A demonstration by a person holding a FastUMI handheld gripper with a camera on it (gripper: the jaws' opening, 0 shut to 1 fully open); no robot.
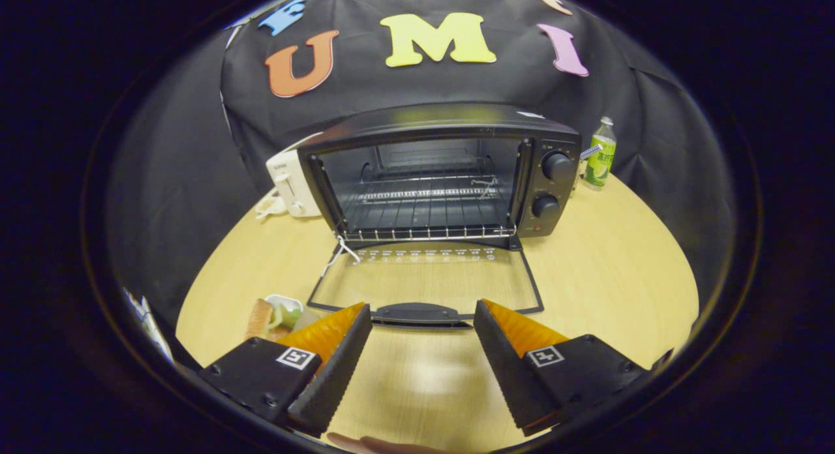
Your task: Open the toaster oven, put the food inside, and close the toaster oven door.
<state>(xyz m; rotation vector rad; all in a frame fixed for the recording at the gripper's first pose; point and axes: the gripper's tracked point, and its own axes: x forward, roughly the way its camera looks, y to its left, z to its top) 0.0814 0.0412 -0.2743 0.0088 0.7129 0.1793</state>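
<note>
A round wooden table was observed, pale in tone, with the booth's dark cloth wall behind it. Toward the far side of the table a black toaster oven was seen standing, its cavity exposed. The glass door was found fully lowered, lying flat on the table surface and reaching toward the camera. A wire rack was noted inside the cavity, with nothing seen resting on it. Two round knobs were recorded, one above the other, on the panel at the oven's right side.

The gripper was held low over the table, its two fingers spread wide apart with nothing between them. The door's handle was seen just ahead of the fingertips, spanning the gap between them; contact could not be confirmed.

A white appliance was noted just beside the oven's left wall, partly hidden behind it. A green-labelled bottle was recorded standing upright beyond the oven's right side, near the cloth.

The food was located on the table to the left of the lowered door and just beyond the left finger: a brownish piece with something pale green and white beside it, details too small to be told.
</note>
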